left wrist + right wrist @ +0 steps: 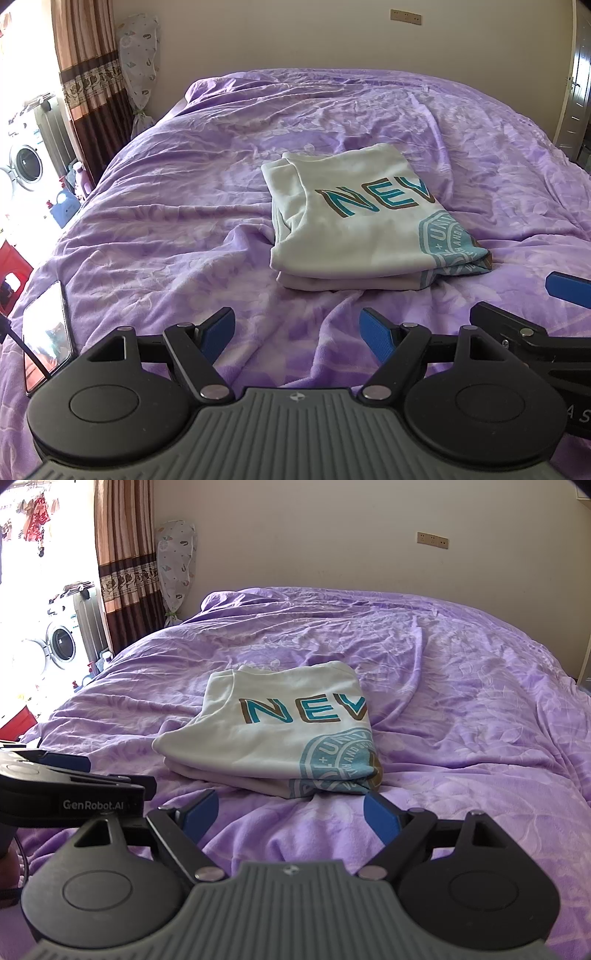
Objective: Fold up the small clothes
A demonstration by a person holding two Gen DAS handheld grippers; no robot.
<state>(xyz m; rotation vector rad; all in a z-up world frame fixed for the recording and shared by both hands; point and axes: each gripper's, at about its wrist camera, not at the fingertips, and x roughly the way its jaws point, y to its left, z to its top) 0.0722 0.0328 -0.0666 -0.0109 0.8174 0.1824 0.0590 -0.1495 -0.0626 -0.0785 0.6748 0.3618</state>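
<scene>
A white T-shirt with teal "NEV" lettering and a round teal print lies folded into a thick rectangle on the purple bedspread. It also shows in the right wrist view. My left gripper is open and empty, hovering just short of the shirt's near edge. My right gripper is open and empty, with its right fingertip close to the shirt's near right corner. Each gripper shows at the edge of the other's view: the right gripper and the left gripper.
A phone with a cable lies on the bedspread at the near left. Beyond the bed's left side are a curtain, a washing machine and clutter on the floor. A wall runs behind the bed.
</scene>
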